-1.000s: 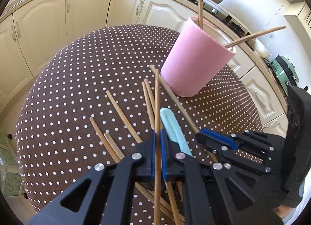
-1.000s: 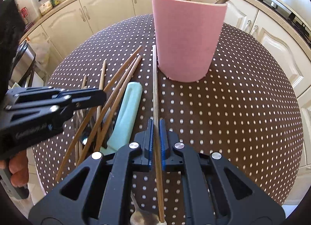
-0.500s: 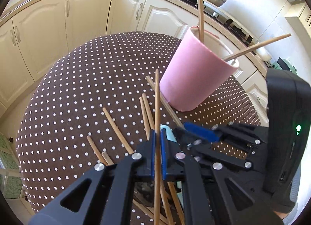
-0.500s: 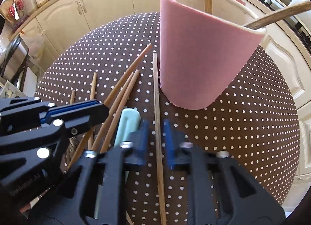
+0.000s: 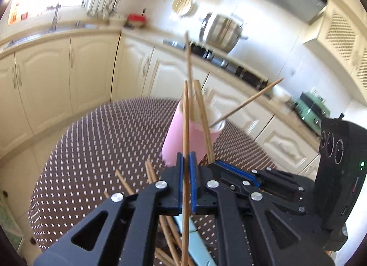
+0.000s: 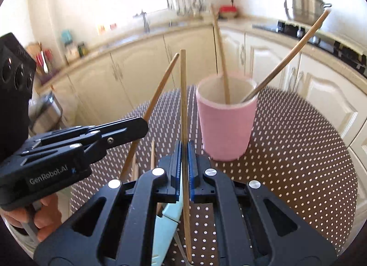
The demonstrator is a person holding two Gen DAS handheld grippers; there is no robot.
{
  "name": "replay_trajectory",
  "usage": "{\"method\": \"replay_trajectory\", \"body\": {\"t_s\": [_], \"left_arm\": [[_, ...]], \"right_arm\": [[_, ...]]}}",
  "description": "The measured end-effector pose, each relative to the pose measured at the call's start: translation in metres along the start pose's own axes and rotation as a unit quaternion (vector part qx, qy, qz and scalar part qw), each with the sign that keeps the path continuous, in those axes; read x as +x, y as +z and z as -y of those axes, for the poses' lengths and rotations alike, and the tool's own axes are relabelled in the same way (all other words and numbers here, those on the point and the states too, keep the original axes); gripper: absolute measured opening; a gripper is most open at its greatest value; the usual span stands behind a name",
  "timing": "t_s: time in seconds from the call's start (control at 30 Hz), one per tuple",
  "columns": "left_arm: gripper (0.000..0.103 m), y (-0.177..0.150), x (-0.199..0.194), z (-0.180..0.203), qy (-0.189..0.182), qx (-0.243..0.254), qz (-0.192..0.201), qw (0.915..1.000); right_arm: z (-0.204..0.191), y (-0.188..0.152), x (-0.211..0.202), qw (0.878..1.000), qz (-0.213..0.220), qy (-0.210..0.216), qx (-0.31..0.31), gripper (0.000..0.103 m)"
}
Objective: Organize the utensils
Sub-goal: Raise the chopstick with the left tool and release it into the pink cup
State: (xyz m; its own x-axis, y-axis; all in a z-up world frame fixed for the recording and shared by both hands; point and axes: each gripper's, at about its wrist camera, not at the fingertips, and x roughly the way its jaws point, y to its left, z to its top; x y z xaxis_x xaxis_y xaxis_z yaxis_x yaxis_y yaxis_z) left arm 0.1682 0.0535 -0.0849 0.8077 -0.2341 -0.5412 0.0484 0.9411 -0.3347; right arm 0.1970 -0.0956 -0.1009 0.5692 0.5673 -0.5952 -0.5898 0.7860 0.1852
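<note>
My left gripper (image 5: 186,158) is shut on a wooden chopstick (image 5: 185,116) that stands nearly upright, lifted off the dotted table (image 5: 103,139). Just to its right, my right gripper (image 5: 218,166) holds a second chopstick (image 5: 203,114). In the right wrist view, the right gripper (image 6: 184,145) is shut on its chopstick (image 6: 183,93), and the left gripper (image 6: 142,126) sits at the left with its stick (image 6: 158,96) slanting up. The pink cup (image 6: 226,128) stands beyond both, holding a chopstick (image 6: 221,59) and a long wooden-handled utensil (image 6: 286,59).
Several loose chopsticks (image 5: 123,183) and a pale blue handle (image 6: 167,224) lie on the table under the grippers. A hand (image 6: 41,217) grips the left tool. Cream cabinets (image 5: 45,82) ring the table, and a steel pot (image 5: 222,32) sits on the stove behind.
Both grippers have risen and tipped upward, each lifting its chopstick off the table. The cup now appears lower and farther off in both views.
</note>
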Motion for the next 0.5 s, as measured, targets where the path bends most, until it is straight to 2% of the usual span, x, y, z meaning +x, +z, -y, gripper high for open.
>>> {"method": "replay_trajectory", "body": {"t_s": [0.2, 0.37, 0.5], "left_arm": [[0.005, 0.016, -0.022, 0.018, -0.034, 0.016, 0.09, 0.9952], [0.005, 0.032, -0.015, 0.032, -0.051, 0.014, 0.155, 0.9865], [0.005, 0.046, -0.007, 0.049, -0.053, 0.027, 0.197, 0.9786]], "right_arm": [[0.005, 0.02, -0.043, 0.996, 0.085, 0.007, 0.01, 0.006], [0.012, 0.039, -0.06, 0.988, 0.154, 0.003, 0.026, 0.006], [0.015, 0.048, -0.065, 0.982, 0.187, -0.005, 0.039, 0.006]]}}
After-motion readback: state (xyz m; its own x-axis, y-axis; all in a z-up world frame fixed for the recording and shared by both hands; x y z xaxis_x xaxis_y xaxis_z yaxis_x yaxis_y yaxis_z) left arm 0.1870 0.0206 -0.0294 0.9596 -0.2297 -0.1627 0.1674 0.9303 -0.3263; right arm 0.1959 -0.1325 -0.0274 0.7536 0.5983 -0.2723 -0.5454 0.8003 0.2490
